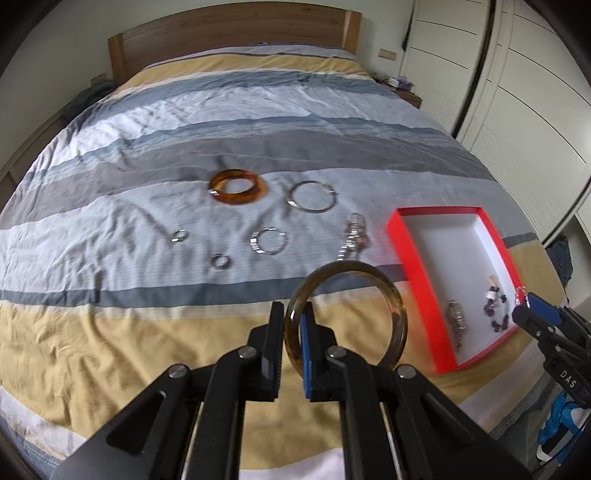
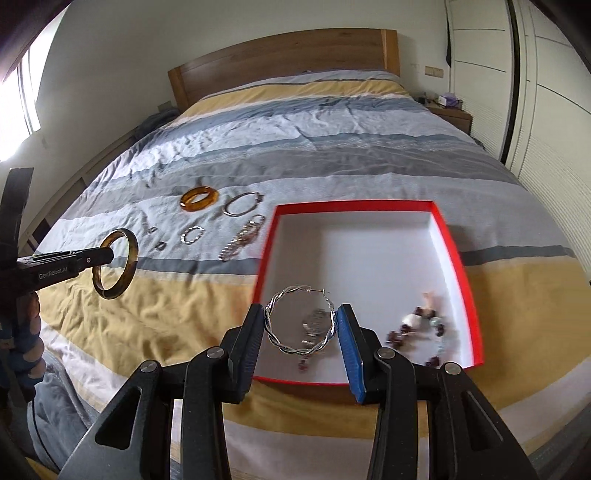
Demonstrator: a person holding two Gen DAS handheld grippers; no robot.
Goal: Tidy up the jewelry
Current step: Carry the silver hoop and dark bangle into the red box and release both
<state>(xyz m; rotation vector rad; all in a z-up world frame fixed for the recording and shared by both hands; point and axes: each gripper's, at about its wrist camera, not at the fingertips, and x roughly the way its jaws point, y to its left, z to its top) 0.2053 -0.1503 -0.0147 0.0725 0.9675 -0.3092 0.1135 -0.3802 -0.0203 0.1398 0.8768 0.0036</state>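
My left gripper (image 1: 293, 314) is shut on a brown translucent bangle (image 1: 397, 310) and holds it upright above the yellow stripe of the bed; the bangle also shows in the right wrist view (image 2: 131, 264). My right gripper (image 2: 301, 314) is shut on a twisted silver hoop (image 2: 291, 349), held over the near left corner of the red box (image 2: 458, 251) with a white inside. In the box lie a dark beaded bracelet (image 2: 415, 328) and a metal piece (image 1: 456, 319).
On the striped duvet lie an amber bangle (image 1: 238, 186), a large silver hoop (image 1: 312, 195), a smaller hoop (image 1: 267, 240), two small rings (image 1: 179, 235) (image 1: 221, 261) and a chain bracelet (image 1: 352, 234). A wooden headboard (image 1: 229, 33) stands at the far end. White wardrobe doors (image 1: 517, 92) are on the right.
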